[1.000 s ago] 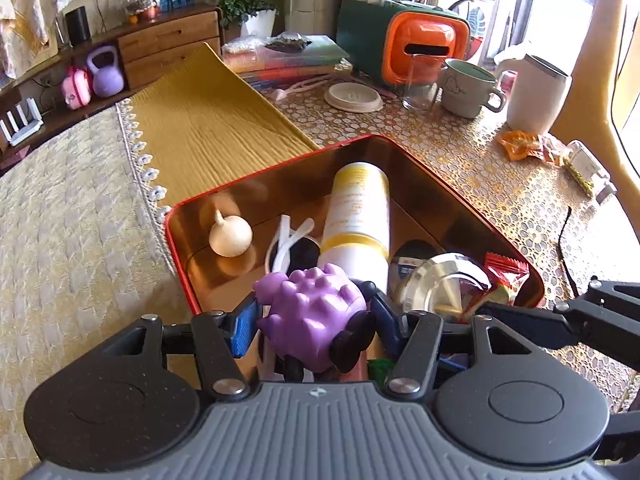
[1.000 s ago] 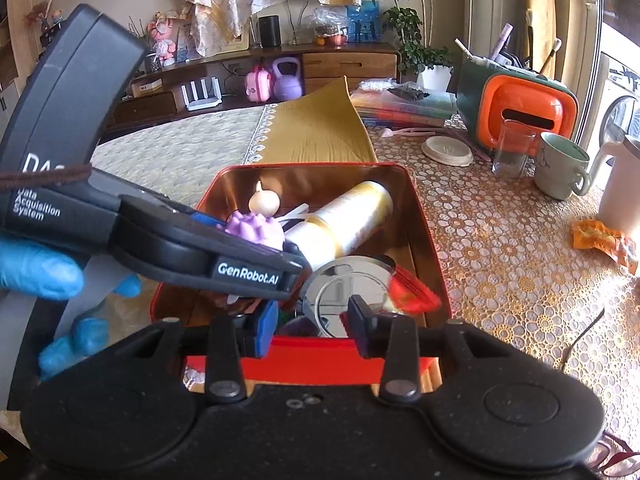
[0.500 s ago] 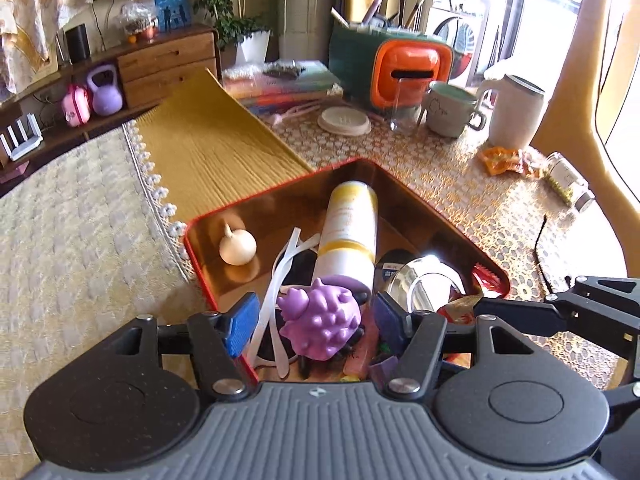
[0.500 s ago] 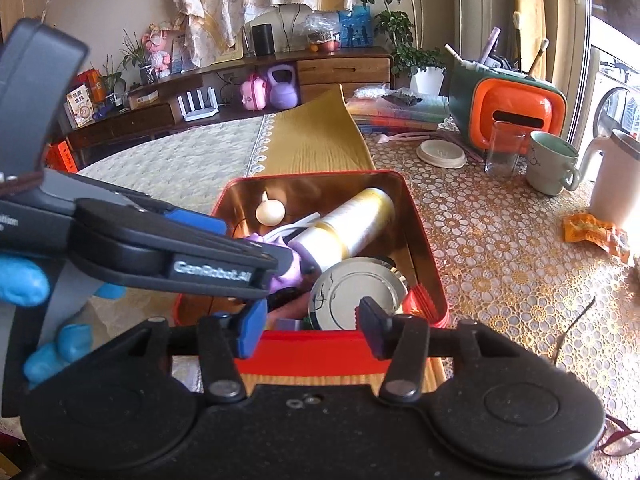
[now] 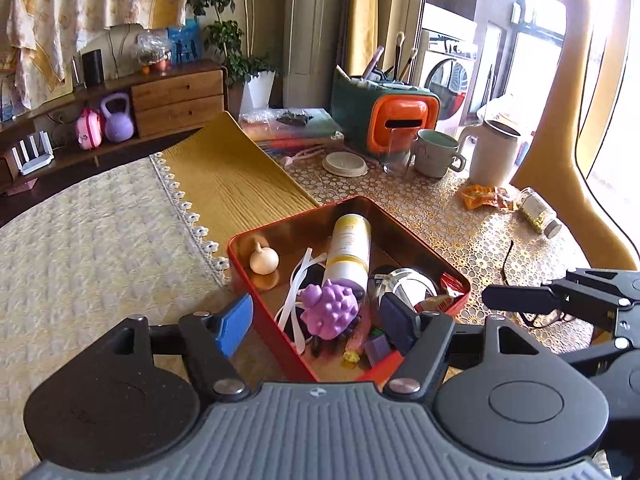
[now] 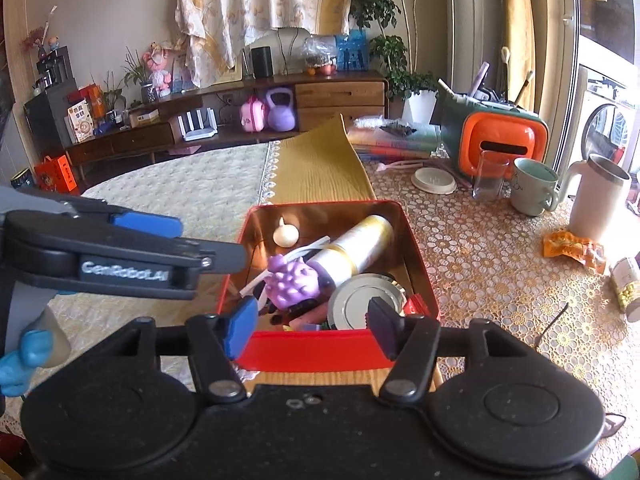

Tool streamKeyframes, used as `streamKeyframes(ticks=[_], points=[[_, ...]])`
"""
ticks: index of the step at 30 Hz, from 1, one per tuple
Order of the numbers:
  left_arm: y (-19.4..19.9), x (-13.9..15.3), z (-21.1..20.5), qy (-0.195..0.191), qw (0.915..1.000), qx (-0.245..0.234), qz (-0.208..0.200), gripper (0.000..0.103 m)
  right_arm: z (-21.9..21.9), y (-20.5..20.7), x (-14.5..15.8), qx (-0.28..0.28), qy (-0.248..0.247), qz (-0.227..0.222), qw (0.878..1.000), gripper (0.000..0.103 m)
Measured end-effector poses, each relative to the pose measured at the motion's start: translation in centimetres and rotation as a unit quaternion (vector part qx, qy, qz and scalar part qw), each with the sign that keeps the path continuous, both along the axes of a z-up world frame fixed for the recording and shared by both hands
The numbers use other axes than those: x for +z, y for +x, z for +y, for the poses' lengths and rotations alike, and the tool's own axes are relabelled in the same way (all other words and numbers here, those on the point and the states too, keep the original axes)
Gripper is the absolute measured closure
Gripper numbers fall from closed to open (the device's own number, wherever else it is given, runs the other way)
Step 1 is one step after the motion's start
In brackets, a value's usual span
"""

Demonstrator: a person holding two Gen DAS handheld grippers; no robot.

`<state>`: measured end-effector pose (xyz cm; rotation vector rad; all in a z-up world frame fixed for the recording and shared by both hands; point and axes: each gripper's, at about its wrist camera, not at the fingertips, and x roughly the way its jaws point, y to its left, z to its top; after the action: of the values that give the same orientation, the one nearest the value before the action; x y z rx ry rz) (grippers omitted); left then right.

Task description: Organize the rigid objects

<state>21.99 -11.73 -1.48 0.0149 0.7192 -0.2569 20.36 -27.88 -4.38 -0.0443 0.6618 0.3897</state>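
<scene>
Container: red tin box [image 5: 256, 300], open-topped, on the tabletop [image 5: 460, 216], just ahead of and below both tools.
Contents: purple knobbly toy [image 5: 330, 310] at the near end; yellow-and-white cylinder [image 5: 348, 252]; round metal lid [image 6: 362, 300]; small onion-shaped piece [image 5: 264, 260]; white straps [image 5: 298, 280].
Left tool [image 5: 316, 322]: jaws opening, nothing between the pads; the purple toy lies free in the box below the gap.
Right tool [image 6: 310, 326]: jaws opening, empty; the box's near wall and the metal lid show through the gap.
Key relation: every boxed item lies forward of and below both tools; the toy sits nearest the left tool, the lid nearest the right.
Long axis: the cylinder runs from the near centre toward the far corner, roughly along the left tool's line of sight and oblique to the right's.
View difference: the left wrist view shows small pieces in the near corner, hidden by the wall in the right wrist view; the right view alone shows the left tool from the side and a blue-gloved hand [image 6: 20, 360].
</scene>
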Motion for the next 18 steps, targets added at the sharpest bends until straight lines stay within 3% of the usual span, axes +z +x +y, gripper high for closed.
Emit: streamKeyframes(ticks=[6,10,18], points=[[-2.7,0.6,1.7,-0.01,0.9999,0.005,-0.005,0.033,0.3,-1.8,1.1,0.001,0.001,-0.012,1.0,0.035],[-4.3,0.9,2.7,-0.018,0.9997,0.009,-0.011,0.023,0.3,-2.9,1.6,0.001,0.0,-0.021,1.0,0.027],[-6.4,1.4,3.5,-0.025,0.9993,0.014,-0.022,0.02,0.0,-4.2,2.4,0.001,0.018,-0.03,0.999,0.016]])
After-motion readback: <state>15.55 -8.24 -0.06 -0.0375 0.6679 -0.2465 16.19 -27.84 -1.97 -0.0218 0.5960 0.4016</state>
